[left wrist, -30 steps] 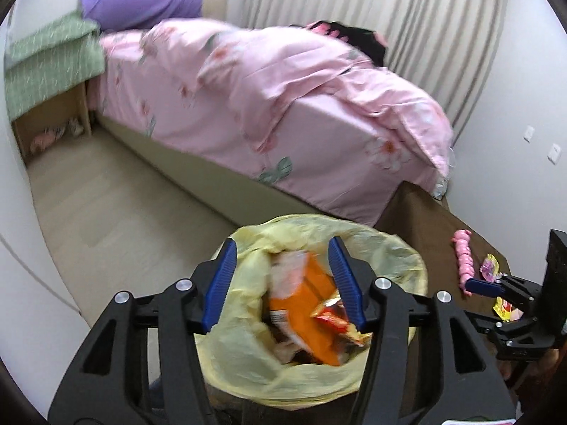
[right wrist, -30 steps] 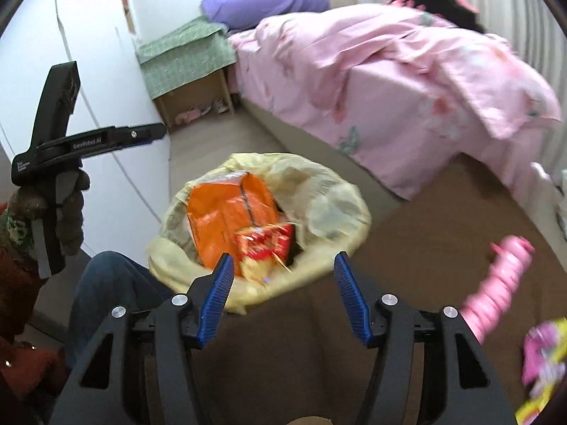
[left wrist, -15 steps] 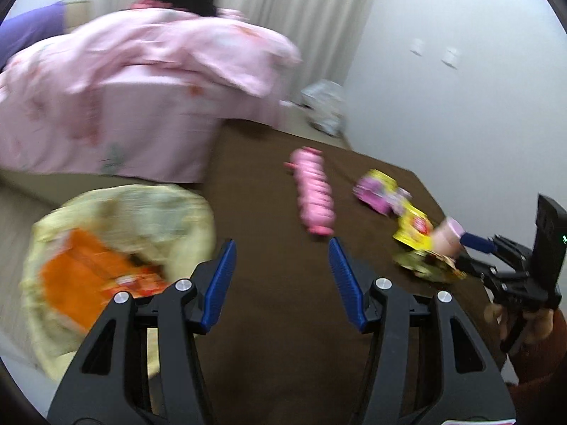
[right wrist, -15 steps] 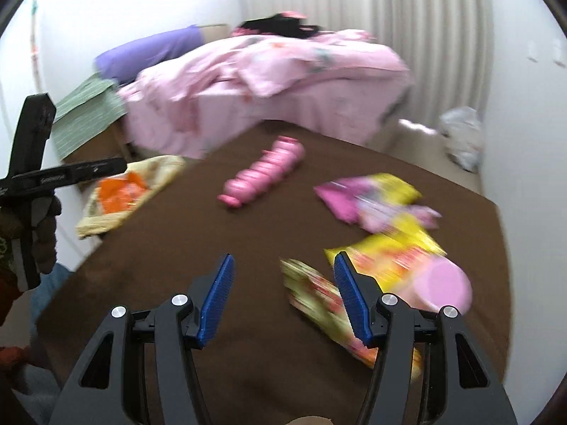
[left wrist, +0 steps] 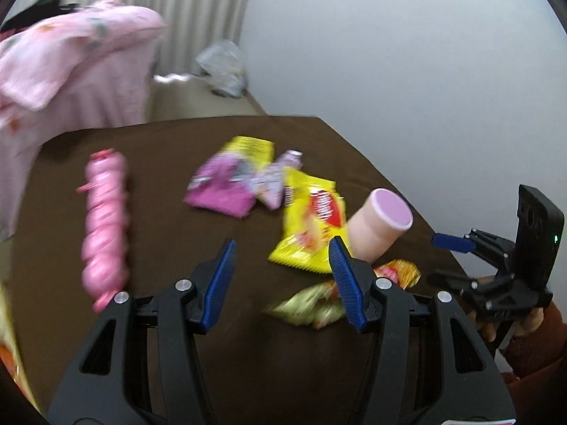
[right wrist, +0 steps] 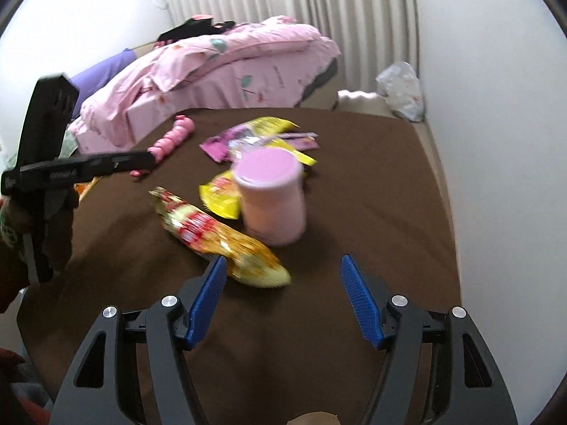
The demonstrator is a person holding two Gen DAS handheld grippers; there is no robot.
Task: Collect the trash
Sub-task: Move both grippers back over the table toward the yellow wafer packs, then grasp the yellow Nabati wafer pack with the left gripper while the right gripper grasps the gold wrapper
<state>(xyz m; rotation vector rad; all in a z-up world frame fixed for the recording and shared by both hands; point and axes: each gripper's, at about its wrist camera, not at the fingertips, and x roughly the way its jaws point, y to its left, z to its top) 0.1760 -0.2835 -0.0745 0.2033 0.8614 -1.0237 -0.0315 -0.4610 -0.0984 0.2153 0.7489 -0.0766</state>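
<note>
Trash lies on a brown table [left wrist: 170,219]: a pink twisted pack [left wrist: 104,219], a purple wrapper [left wrist: 226,184], a yellow snack bag [left wrist: 313,219], a pink cup [left wrist: 381,226] and a green-orange wrapper [left wrist: 319,304]. My left gripper [left wrist: 281,283] is open and empty, above the table near the yellow bag and the green-orange wrapper. My right gripper [right wrist: 283,295] is open and empty, just in front of the pink cup [right wrist: 271,194] and the orange-red wrapper [right wrist: 219,237]. The yellow bag [right wrist: 221,196] and the pink pack [right wrist: 170,141] lie further back.
A bed with a pink quilt [right wrist: 226,60] stands beyond the table. A white plastic bag [right wrist: 402,90] lies on the floor by the wall and curtain. The yellow trash bag edge [left wrist: 5,329] shows at the far left of the left wrist view.
Both grippers have swung away from the trash bin to the right over the table. The wrappers and the pink cup are now close in front of them. Both stay open.
</note>
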